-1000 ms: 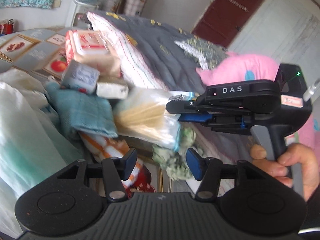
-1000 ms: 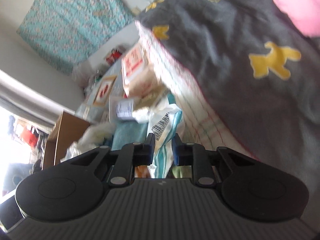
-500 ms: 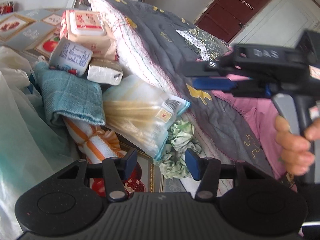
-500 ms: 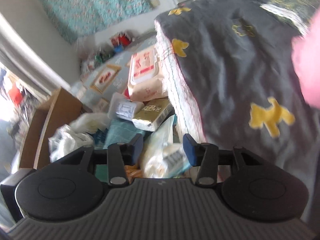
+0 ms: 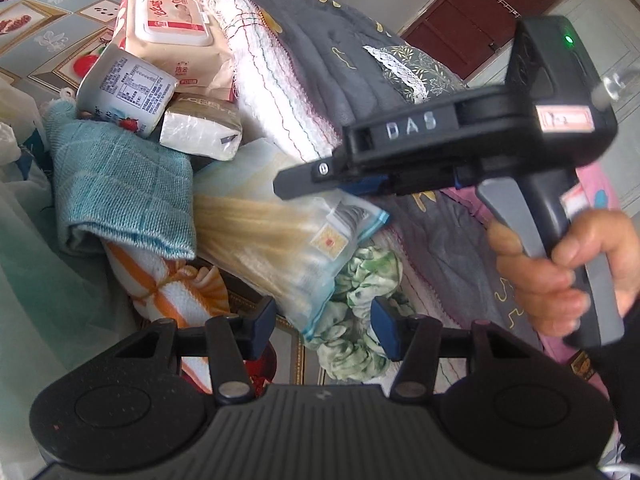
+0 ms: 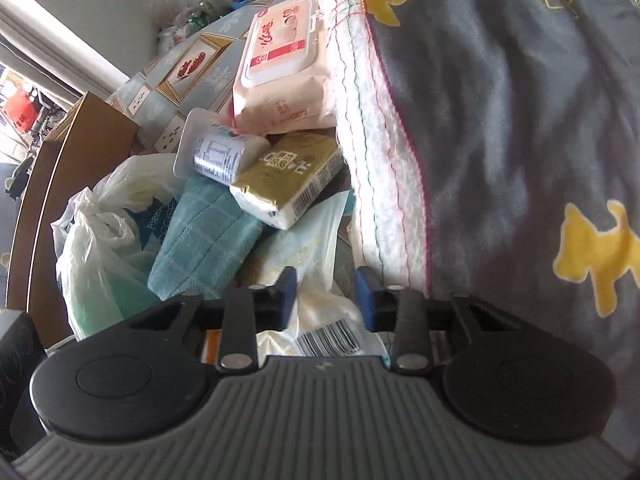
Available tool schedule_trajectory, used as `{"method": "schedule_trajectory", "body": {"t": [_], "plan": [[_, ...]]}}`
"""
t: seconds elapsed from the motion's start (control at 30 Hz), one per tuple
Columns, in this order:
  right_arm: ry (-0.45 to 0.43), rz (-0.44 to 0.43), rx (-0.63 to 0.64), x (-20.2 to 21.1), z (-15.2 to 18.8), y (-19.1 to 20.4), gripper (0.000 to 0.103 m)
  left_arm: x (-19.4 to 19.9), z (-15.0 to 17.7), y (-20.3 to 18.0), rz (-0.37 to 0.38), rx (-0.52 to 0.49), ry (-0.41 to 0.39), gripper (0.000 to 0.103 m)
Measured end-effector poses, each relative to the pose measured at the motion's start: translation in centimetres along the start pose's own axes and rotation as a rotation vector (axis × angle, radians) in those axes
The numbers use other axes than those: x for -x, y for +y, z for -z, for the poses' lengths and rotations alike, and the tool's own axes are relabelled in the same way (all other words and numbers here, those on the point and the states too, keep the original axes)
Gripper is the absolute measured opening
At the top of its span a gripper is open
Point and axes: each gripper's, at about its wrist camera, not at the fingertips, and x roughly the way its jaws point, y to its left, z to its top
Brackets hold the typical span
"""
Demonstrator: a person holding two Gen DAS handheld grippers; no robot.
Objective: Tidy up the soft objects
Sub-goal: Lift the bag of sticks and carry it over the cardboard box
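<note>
- left wrist view: the left tool [image 5: 323, 326] hangs with its jaws apart and nothing pressed between them, above the lower corner of a clear bag of pale yellow cloth [image 5: 280, 240] and a crumpled green-and-white cloth [image 5: 360, 304].
- the bag lies in a heap on the patterned tabletop [image 5: 48, 32], against the folded edge of a grey quilt with yellow figures [image 5: 320, 60].
- left of the bag sits a folded teal towel [image 5: 116, 192]; an orange-and-white striped towel [image 5: 160, 288] pokes out from under it.
- above these lie a small tissue pack [image 5: 200, 132], a white printed packet [image 5: 124, 88] and a pink wet-wipes pack [image 5: 172, 28].
- the right tool [image 5: 340, 180] reaches in from the right, seen side-on above the bag, held by a person's hand [image 5: 560, 264]; its jaws cannot be judged from this side.
- right wrist view: the right tool [image 6: 326, 300] shows a narrow gap between its blue fingers [image 6: 288, 296], which have just been closing; the barcoded end of the clear bag [image 6: 320, 272] lies in the gap, and whether the pads press on it i cannot tell.
- beyond it the teal towel [image 6: 200, 240], the gold-topped tissue pack [image 6: 288, 176], the printed packet [image 6: 220, 152] and the wipes pack [image 6: 284, 60] are stacked beside the quilt [image 6: 520, 120].
- a knotted plastic bag [image 6: 100, 240] sits at the left of the heap, near a brown cardboard box [image 6: 72, 152].
</note>
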Motion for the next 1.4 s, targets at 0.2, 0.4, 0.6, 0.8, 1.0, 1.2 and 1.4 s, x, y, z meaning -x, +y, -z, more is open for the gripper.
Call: {"method": "schedule_trajectory", "body": {"t": [0.2, 0.4, 0.6, 0.8, 1.0, 1.2, 1.4], "plan": [[-0.069, -0.076, -0.054, 2.1, 1.0, -0.4, 0.009, 0.8, 0.1, -0.1, 0.004, 0.009, -0.03, 0.054], [-0.126, -0.104, -0.067, 4.9, 1.9, 0.3, 0.008, 2.8, 0.4, -0.6, 0.014, 0.013, -0.08, 0.054], [-0.191, -0.112, -0.044, 8.4, 2.8, 2.2, 0.009, 5.9, 1.0, -1.5, 0.03, -0.001, -0.141, 0.054], [-0.257, -0.126, -0.001, 11.8, 3.7, 5.4, 0.009, 9.3, 2.0, -2.1, 0.05, -0.002, -0.201, 0.062], [-0.292, -0.175, 0.054, 13.7, 4.4, 9.9, 0.008, 12.6, 3.2, -1.9, 0.084, 0.012, -0.25, 0.063], [-0.302, -0.248, 0.126, 13.8, 3.9, 15.9, 0.008, 17.9, 4.3, -0.4, 0.071, 0.043, -0.364, 0.063], [-0.284, -0.376, 0.19, 11.5, 2.2, 23.6, 0.008, 24.5, 5.4, 3.5, -0.015, 0.127, -0.504, 0.063]]}}
